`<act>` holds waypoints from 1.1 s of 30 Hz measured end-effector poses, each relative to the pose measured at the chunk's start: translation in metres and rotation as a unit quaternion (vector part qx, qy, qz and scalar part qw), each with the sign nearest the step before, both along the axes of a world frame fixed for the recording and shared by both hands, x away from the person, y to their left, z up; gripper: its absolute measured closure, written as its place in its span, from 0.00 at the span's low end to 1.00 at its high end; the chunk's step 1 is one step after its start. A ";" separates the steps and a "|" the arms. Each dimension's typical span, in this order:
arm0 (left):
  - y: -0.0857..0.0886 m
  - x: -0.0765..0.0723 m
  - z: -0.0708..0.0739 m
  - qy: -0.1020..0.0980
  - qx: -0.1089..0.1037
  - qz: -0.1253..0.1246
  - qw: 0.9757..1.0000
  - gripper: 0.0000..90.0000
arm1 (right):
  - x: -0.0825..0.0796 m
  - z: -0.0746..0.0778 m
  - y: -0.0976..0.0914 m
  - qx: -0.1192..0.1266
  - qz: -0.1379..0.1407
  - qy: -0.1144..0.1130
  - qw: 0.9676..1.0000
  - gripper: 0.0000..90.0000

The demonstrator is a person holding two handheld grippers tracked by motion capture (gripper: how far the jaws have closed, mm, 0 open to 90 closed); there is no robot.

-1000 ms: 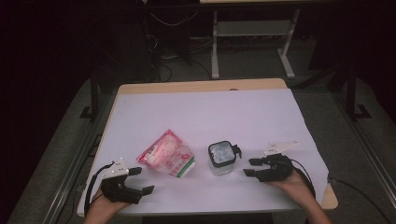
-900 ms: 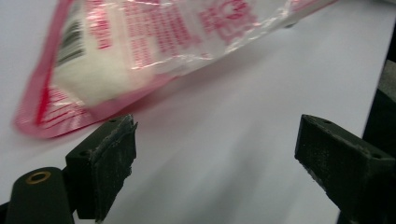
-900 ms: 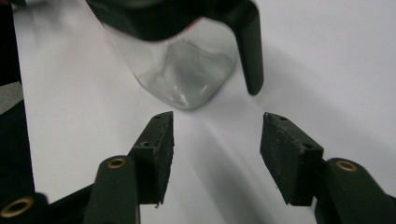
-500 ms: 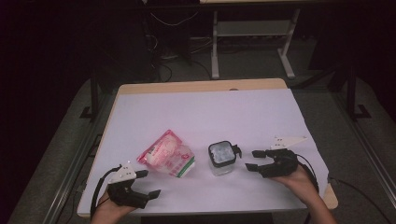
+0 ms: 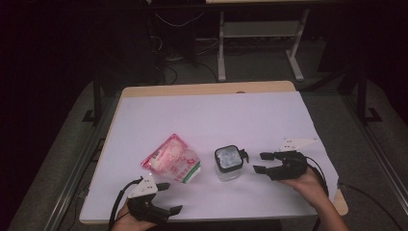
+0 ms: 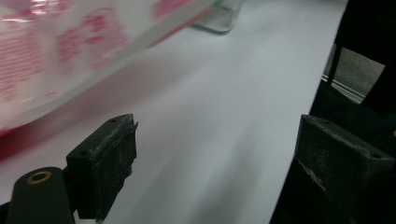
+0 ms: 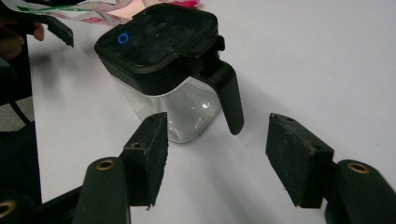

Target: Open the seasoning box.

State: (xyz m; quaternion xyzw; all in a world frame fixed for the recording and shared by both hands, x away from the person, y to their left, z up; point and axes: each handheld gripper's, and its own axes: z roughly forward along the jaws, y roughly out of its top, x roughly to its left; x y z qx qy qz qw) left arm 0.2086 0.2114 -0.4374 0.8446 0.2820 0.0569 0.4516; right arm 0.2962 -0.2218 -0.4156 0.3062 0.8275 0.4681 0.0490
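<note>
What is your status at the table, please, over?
Right gripper open, lined up on the jar's handle, not touching. Left gripper open beside the pink packet. Nothing between the right gripper and the jar.

1. One bench (image 5: 211,115), covered by a white sheet.
2. One clear jar (image 5: 228,163) with a black lid and handle, near the right of the bench.
3. One pink-printed plastic packet (image 5: 171,159), left of the jar.
4. Two grippers: the left gripper (image 5: 166,198) at the near left edge, the right gripper (image 5: 262,162) just right of the jar.
5. Two hands, one holding each gripper.
</note>
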 end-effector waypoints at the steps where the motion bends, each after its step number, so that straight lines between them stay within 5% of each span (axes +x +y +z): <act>1: -0.005 -0.001 -0.001 0.001 0.001 -0.005 1.000 0.14 | 0.000 0.000 0.000 -0.001 0.001 -0.002 1.000 0.42; 11: -0.052 -0.003 0.000 -0.009 0.002 -0.037 0.999 0.14 | 0.007 -0.002 -0.001 0.001 -0.016 -0.010 1.000 0.39; 21: -0.080 -0.003 0.003 -0.017 -0.010 -0.033 0.999 0.15 | 0.008 -0.002 -0.002 0.004 -0.026 -0.014 1.000 0.39; 33: -0.095 -0.001 0.031 -0.028 -0.045 -0.004 0.999 0.54 | 0.009 -0.003 -0.003 0.004 -0.027 -0.010 1.000 0.39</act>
